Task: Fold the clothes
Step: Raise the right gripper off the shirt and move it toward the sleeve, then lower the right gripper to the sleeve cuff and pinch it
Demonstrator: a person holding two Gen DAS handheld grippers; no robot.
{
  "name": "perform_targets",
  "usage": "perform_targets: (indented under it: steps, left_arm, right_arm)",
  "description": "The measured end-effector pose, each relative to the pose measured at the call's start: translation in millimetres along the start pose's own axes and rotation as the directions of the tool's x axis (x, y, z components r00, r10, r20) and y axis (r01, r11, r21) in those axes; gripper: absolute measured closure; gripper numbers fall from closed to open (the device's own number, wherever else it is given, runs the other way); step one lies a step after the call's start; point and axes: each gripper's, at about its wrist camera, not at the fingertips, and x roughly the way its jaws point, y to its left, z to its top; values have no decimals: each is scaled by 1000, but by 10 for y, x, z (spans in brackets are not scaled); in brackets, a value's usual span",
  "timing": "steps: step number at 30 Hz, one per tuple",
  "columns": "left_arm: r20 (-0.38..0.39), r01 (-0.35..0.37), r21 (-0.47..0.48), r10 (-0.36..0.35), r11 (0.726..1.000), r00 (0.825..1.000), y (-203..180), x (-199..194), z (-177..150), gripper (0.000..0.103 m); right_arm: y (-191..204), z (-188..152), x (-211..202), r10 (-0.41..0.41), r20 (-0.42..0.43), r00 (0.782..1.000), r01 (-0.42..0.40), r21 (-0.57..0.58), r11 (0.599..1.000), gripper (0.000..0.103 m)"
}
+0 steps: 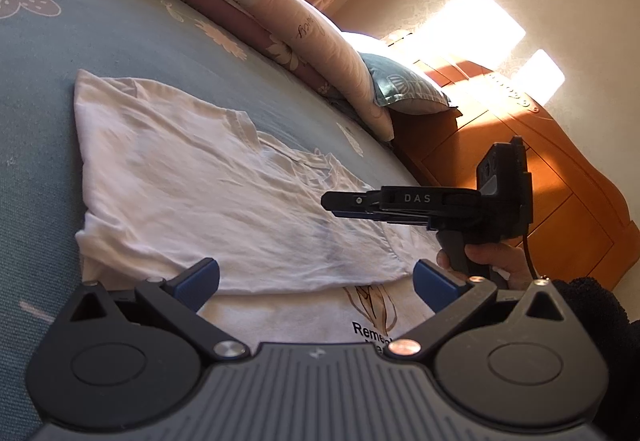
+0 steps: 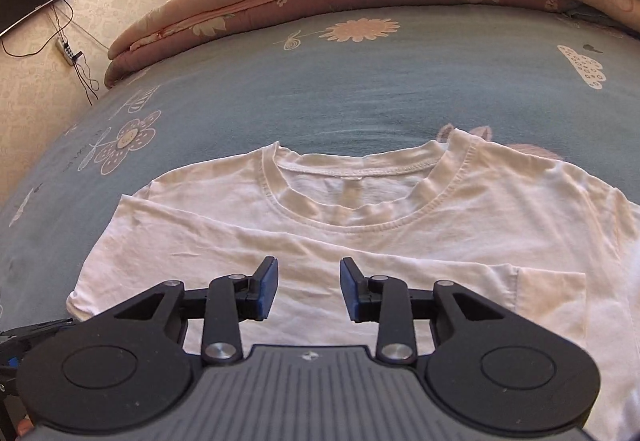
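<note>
Left hand-held gripper [image 1: 316, 283] spread wide, right hand-held gripper [image 2: 308, 289] parted

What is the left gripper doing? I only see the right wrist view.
Observer: The left gripper is open, over the near folded edge of the white T-shirt.
Operator: Anything under that fold?
Observer: Yes, a print with black lettering shows on the layer beneath.
Operator: And my right gripper from there?
Observer: The right gripper hangs over the white T-shirt, a hand around its handle.
</note>
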Motion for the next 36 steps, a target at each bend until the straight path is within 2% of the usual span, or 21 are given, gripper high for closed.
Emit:
perform_targets:
  steps: [1,3,5,7,10,11,15,19,22,23,25,28,33,36]
  left_arm:
    - [-1,-1,1,1,1000,1000,-2,1,-2,1]
    - [-3,-3,4,3,1000,1000,-7,1,-4,1]
    - [-4,-4,5,4,1000,1000,-11,0,-6,1]
    - [-4,-1,3,1,1000,1000,-9,-6,-6,1]
    - [-4,-2,1,2,1000,1000,-5,-1,-5,1]
    - [-4,-4,1,4,1000,1000,-5,3,-4,1]
    - [-6,-10,10,10,1000,1000,-17,21,-13,1]
    - [-4,-13,18,13,1000,1000,-23,15,-21,1]
    - [-3,-14,19,14,1000,1000,-19,14,-20,1]
    - [-3,-16,23,16,1000,1000,-23,18,-23,1]
    - [-2,-20,31,20,999,1000,-29,26,-29,1]
    - [-1,-26,43,26,999,1000,-39,38,-37,1]
    - [24,-77,103,74,992,997,-171,-1,-83,1]
    - [24,-148,159,146,976,989,-335,44,-123,1]
  right_arm:
    - [51,12,82,-16,-18,1000,16,-8,1000,64]
    - [153,23,235,-107,-34,994,105,-50,993,65]
    - [224,55,294,-182,-7,983,180,-94,979,64]
    - [210,105,242,-228,15,974,228,-76,971,61]
    - [102,97,-17,-156,36,987,156,-16,988,57]
    - [72,59,-101,-136,35,990,136,-3,991,53]
    - [5,-230,-346,-77,-7,997,77,11,997,51]
    - [-102,-536,-411,-87,-63,994,89,21,996,51]
    - [-303,-650,-787,-72,10,997,71,99,993,50]
    - [-426,-682,-949,-69,42,997,62,141,988,47]
    - [-718,-779,-1256,-105,82,991,84,228,970,43]
    - [-1169,-999,-1660,-189,99,977,144,351,925,41]
    - [-1754,-1505,-2191,-248,152,957,126,550,825,37]
    - [-1912,-1685,-2344,-265,181,947,114,581,806,36]
